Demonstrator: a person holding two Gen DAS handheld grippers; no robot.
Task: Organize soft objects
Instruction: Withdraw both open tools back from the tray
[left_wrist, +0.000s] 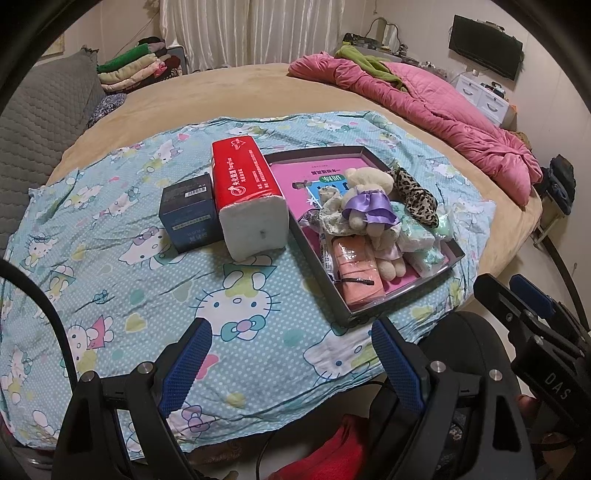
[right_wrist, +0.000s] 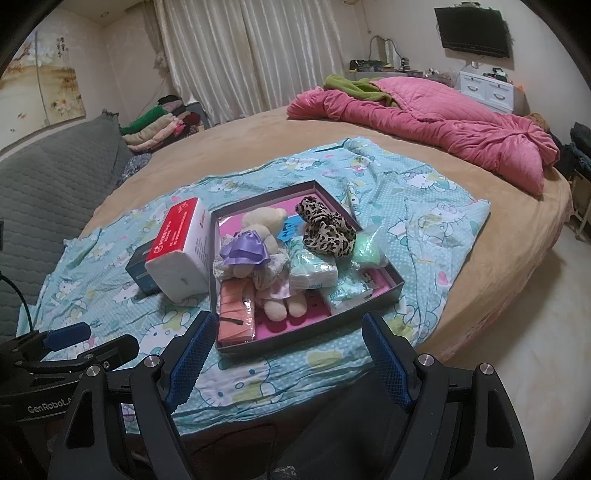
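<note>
- Soft goods piled in a shallow grey tray (right_wrist: 397, 286) on a cartoon-print sheet (left_wrist: 110, 266) spread over a round bed: plush bear w/ purple bow (right_wrist: 258, 254), leopard-print fabric (right_wrist: 327, 230), pink packaged cloth (right_wrist: 236, 314), pale green-white packs (right_wrist: 314, 273), a green item in clear wrap (right_wrist: 365, 253) at the tray's far-right wall.
- Just left of the tray: red-topped tissue pack (left_wrist: 247, 203), touching or nearly touching the tray wall; a dark box (left_wrist: 188, 216) left of that again.
- Left gripper (left_wrist: 291, 362) spread wide, nothing between its fingers, hovering near side of the tray over the sheet. Right gripper (right_wrist: 288, 360) likewise spread and empty, near edge of the tray.
- Stage unclear: the scene fits a tray nearly loaded w/ the tissue pack left to go in, or a tray about to be unloaded & sorted.
- Any pick here, done well: come in from above w/ jaws wide, squeeze the item's bulk, not loose wrap; steady the tray w/ the other gripper so it doesn't slide on soft bedding.
- Left wrist view shows the dark box's barcode face and the tissue pack's full red top; right wrist view half hides that box behind the pack.
- Right wrist view shows the tray's right-hand contents more clearly, plus a wall painting; each view catches the other gripper at its edge.
</note>
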